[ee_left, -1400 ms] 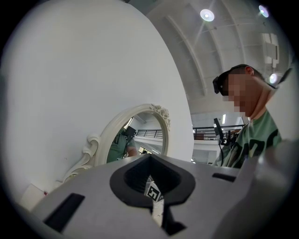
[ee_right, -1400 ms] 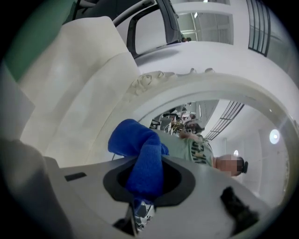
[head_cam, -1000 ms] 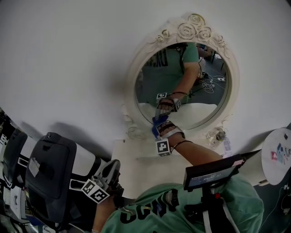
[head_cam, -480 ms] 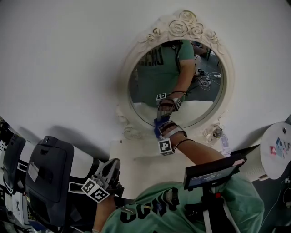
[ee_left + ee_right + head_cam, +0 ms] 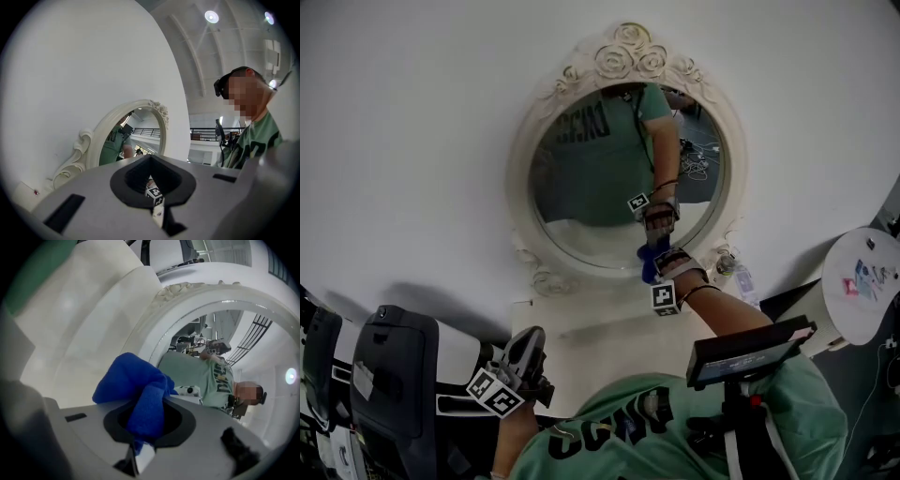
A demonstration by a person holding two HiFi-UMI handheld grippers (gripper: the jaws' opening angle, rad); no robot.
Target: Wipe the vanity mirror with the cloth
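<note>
Lofty indoor hall: ceiling lamps (image 5: 211, 17), mezzanine railing (image 5: 204, 133), bare white wall (image 5: 70, 70).

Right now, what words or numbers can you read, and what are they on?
Shirt: big letters, upside down from the head view, not clear enough to quote.
Sticker on the round table: too small to read.
Marker cubes: square patterns only, no words.
</note>
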